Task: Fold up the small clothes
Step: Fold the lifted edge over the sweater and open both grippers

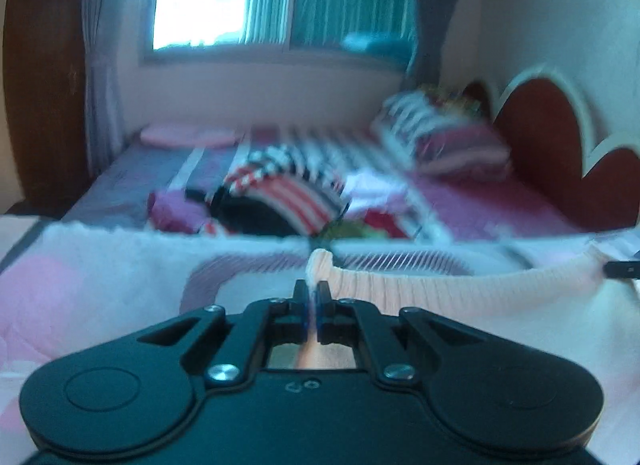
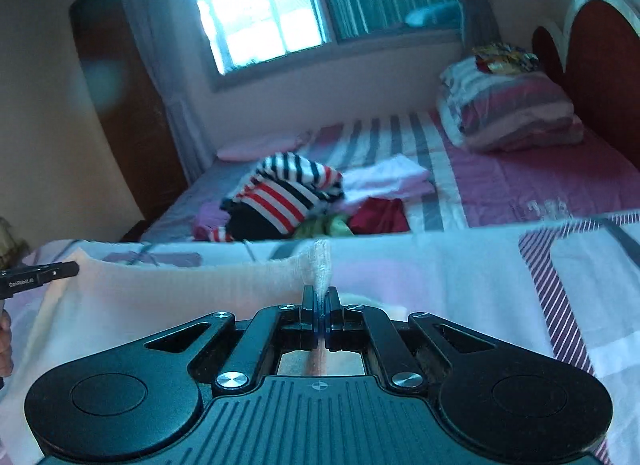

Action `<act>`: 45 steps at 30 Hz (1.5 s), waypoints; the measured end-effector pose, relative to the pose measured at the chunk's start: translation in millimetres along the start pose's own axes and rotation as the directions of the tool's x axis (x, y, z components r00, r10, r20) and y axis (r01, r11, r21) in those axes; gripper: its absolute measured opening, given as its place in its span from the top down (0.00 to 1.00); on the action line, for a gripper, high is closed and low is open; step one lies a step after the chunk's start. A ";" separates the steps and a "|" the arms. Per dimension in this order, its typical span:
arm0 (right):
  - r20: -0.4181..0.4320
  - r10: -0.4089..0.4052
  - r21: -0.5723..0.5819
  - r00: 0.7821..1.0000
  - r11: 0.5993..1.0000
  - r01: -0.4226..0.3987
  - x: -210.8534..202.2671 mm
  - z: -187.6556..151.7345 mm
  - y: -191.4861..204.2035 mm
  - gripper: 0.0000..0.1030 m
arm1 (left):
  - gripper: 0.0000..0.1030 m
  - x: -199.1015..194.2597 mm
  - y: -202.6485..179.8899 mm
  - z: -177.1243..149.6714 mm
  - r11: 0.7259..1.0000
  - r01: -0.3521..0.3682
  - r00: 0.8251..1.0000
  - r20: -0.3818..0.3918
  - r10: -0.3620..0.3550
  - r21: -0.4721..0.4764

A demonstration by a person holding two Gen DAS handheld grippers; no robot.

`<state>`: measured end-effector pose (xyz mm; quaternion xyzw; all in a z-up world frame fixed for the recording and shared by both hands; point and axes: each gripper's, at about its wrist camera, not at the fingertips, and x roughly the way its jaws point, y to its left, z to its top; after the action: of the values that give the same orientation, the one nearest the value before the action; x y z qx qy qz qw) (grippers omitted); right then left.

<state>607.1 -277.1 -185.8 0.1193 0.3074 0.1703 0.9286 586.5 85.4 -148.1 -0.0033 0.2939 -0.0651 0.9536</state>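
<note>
Bedroom, patterned bedsheet (image 2: 460, 277) near | peach ribbed garment (image 1: 440, 283) stretched between grippers | left gripper (image 1: 313, 291), right gripper (image 2: 321, 299): jaws clamped on its corners | advice: edge kept taut, corners moved together, level.

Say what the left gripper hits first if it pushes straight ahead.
The left gripper, shut on the pale ribbed garment, points down: probably the patterned bedspread just ahead. Depth is unclear.
</note>
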 end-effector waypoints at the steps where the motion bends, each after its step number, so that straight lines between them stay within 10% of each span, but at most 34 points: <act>1: -0.015 -0.001 0.011 1.000 1.000 0.001 4.1 -1.5 -1.7 0.98 | 0.98 6.4 -1.2 -0.2 1.000 -0.005 1.000 -0.024 0.005 0.002; 7: -0.064 -0.032 0.043 0.997 0.998 0.035 12.4 -11.3 -15.1 0.98 | 0.85 21.6 -1.5 -7.5 0.999 -0.042 0.995 -0.089 0.045 0.033; 11: -0.043 -0.070 0.060 0.997 0.996 0.073 9.3 -8.5 -15.4 0.88 | 0.23 14.3 12.1 -3.9 0.990 -0.142 0.987 -0.077 0.140 -0.015; 13: 0.019 -0.137 0.020 0.990 0.990 0.136 -2.3 -3.4 -2.3 0.57 | 0.25 -1.2 12.5 3.7 0.989 -0.129 0.991 -0.044 0.126 -0.070; 22: -0.111 -0.009 -0.229 0.994 0.973 -0.017 37.6 -16.5 114.5 0.57 | 0.19 -11.6 -93.2 -6.6 0.991 0.054 0.996 -0.080 -0.044 0.120; 33: -0.137 -0.245 -0.140 0.960 0.964 0.226 8.0 -17.0 22.1 0.57 | 0.11 -26.7 6.0 -36.1 0.994 -0.093 0.990 -0.111 0.086 -0.062; 39: -0.068 -0.102 -0.211 0.992 0.974 0.086 -23.1 -27.5 76.6 0.58 | 0.08 -57.0 -58.2 -34.9 0.995 -0.013 1.000 -0.014 0.015 0.094; 45: -0.173 -0.086 -0.277 0.981 0.960 0.035 2.9 -58.8 117.1 0.58 | 0.07 -40.9 -110.5 -59.9 0.983 0.011 0.993 -0.118 0.011 0.184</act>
<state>544.9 -162.1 -195.3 -0.0355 0.3689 0.1926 0.9086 505.9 -17.0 -169.8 0.0889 0.3427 -0.0920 0.9307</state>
